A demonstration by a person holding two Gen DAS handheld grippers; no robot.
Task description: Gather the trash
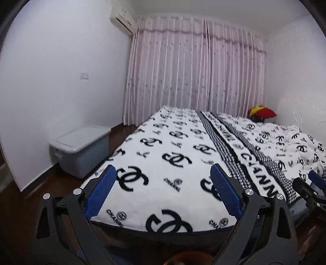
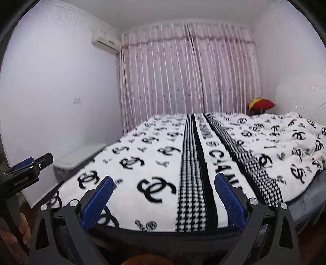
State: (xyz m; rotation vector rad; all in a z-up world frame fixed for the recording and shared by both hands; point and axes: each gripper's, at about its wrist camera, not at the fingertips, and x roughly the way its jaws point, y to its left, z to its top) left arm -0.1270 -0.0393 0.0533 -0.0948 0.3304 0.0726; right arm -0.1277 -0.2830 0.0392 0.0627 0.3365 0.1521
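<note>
Scanning bed (image 1: 167, 155): no trash visible anywhere on it, so weight and grip point can't be judged. Left gripper (image 1: 163, 173) and right gripper (image 2: 163, 183) both spread wide, empty.

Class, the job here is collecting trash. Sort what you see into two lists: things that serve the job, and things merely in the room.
Serve the job:
- left claw, open, empty
- right claw, open, empty
- no trash in view

Merely in the room:
- bed blanket
- grey lidded bin, purpose unclear
- curtains
- red and yellow cushion
- air conditioner
</note>
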